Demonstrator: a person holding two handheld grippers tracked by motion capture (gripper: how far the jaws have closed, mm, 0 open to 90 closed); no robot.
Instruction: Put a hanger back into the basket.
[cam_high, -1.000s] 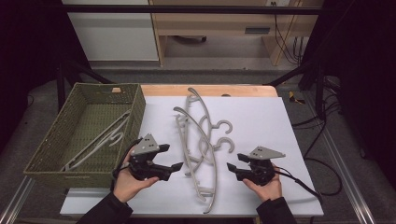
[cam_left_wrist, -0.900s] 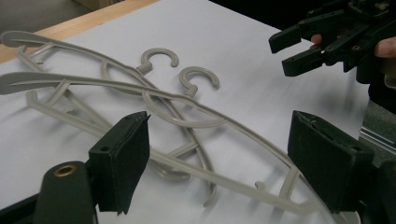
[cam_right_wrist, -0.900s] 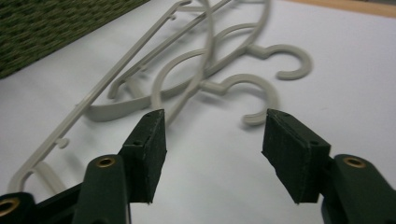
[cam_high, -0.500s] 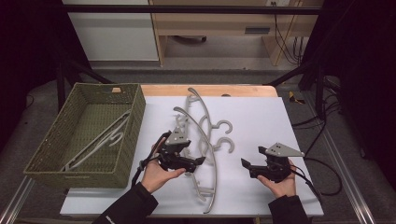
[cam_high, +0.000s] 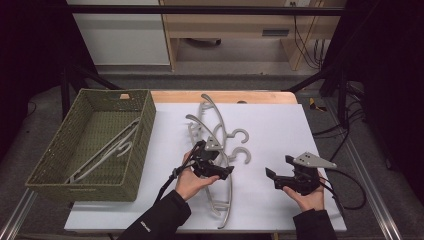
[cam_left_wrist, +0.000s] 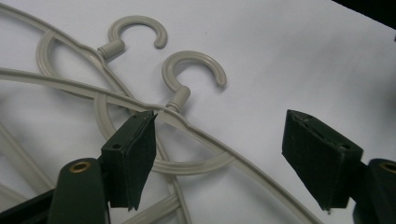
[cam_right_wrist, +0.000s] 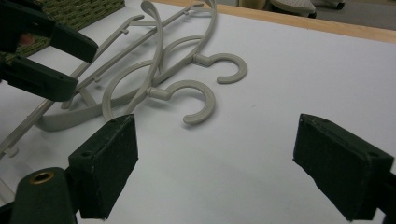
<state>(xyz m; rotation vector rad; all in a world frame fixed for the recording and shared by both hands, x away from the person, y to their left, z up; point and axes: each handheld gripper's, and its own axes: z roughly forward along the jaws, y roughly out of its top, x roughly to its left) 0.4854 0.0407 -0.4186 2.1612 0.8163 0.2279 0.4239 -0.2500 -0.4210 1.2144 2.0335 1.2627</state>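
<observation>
Two grey plastic hangers lie overlapped on the white sheet, their hooks (cam_high: 241, 134) (cam_high: 243, 152) pointing right. My left gripper (cam_high: 226, 171) hovers low over the nearer hanger (cam_left_wrist: 196, 63). Its jaws have just been closing a little but stand open, with that hanger's shoulder bar (cam_left_wrist: 243, 163) running between them and no pad pressing on it. One pad (cam_left_wrist: 135, 158) sits right by the hanger's neck. My right gripper (cam_high: 272, 178) rests to the right of the hangers, aimed at them. Its jaws (cam_right_wrist: 215, 135) have opened wide within the last second and stand open with nothing between them.
A green woven basket (cam_high: 50, 155) stands at the table's left with a third grey hanger (cam_high: 107, 150) inside. The left gripper (cam_right_wrist: 77, 65) also shows at the top left of the right gripper view. The table's wooden far edge (cam_high: 225, 96) lies beyond the hangers.
My left hand has moved right, away from the basket, and down onto the hangers. The right hand shifted slightly right earlier and its jaws spread wider.
</observation>
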